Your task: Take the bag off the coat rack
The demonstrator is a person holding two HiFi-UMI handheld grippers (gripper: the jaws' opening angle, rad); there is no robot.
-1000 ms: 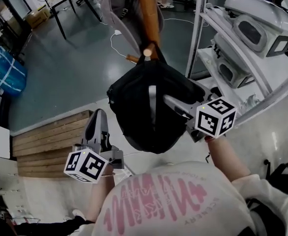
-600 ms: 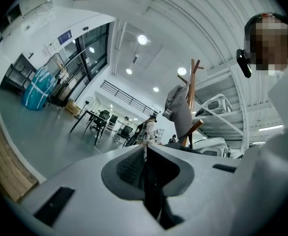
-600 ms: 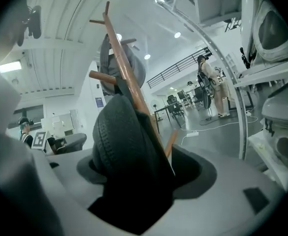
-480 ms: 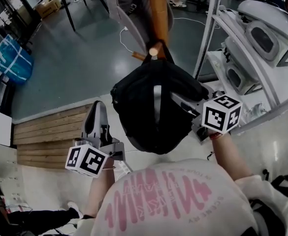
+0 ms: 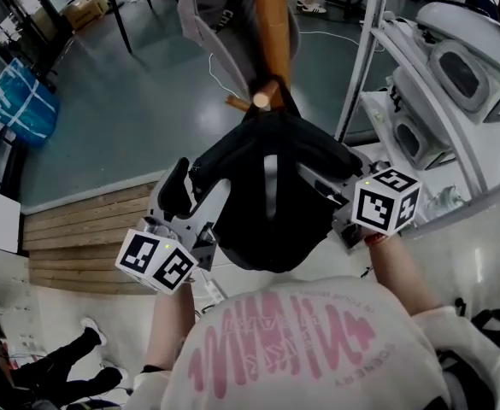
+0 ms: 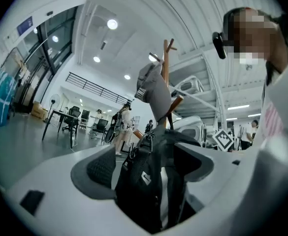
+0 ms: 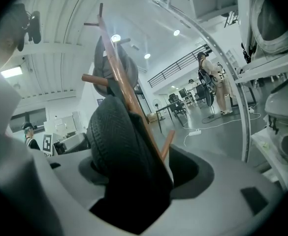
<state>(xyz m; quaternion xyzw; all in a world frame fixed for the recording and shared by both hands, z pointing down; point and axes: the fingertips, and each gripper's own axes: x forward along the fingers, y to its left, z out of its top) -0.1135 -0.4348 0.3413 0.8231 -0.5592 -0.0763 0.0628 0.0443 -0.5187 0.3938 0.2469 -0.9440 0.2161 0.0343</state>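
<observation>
While the bag (image 5: 267, 199) hangs from the coat rack (image 5: 271, 32) between their fingers, the left gripper (image 5: 197, 190) opens wide and the right gripper (image 5: 322, 182) closes toward it; grey floor (image 5: 130, 101) lies beyond.

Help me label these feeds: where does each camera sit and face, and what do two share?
Head view: on the person's head, facing steeply down at the black bag on the coat rack; shows forearms, shirt, left hand-held gripper, right hand-held gripper.
Left gripper view: on the left one, facing up along its opening jaws, bag between them.
Right gripper view: on the right one, likewise; jaws closing, bag between.
All share bag and rack.
</observation>
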